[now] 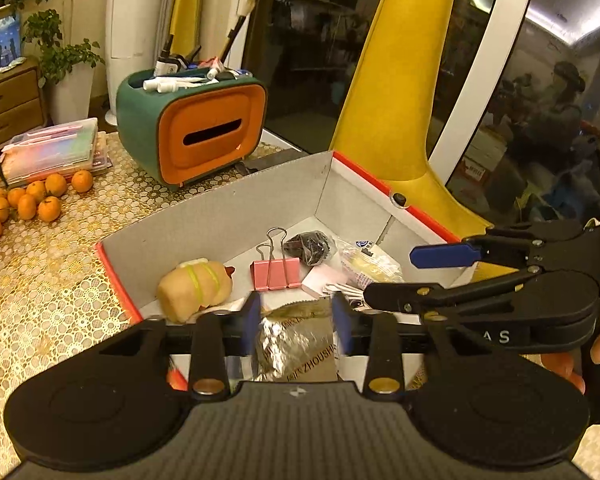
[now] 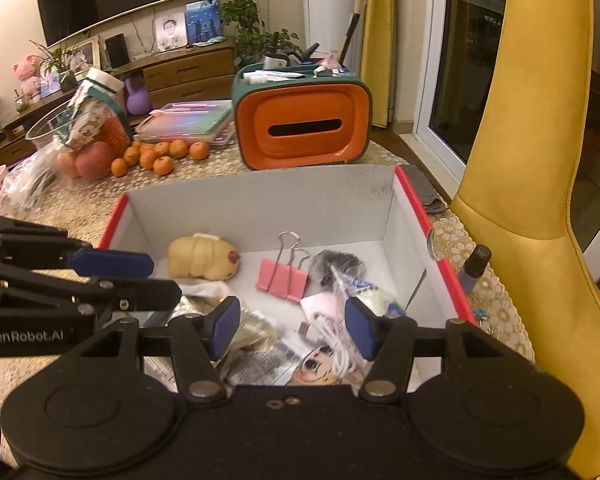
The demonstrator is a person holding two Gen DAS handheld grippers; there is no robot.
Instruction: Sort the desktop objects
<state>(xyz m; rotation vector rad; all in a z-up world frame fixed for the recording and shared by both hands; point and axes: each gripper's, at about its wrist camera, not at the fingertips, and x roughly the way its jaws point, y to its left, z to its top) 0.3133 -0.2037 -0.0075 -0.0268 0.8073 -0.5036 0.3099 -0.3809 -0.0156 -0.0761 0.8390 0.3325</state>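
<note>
Now left gripper (image 1: 297,326) clamps the foil packet (image 1: 296,344); right gripper (image 2: 292,330) hangs released above the box (image 2: 260,200).

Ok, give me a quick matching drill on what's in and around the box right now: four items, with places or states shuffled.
Items:
1. pink binder clip
2. foil packet
3. small dark bottle
4. tangerines

Places or states:
A. on the table outside the box's right wall
B. between the left gripper's fingers
C. lying mid-box, wire handles toward the far wall
D. heaped on the table beyond the box

Pairs: 1-C, 2-B, 3-A, 4-D
</note>
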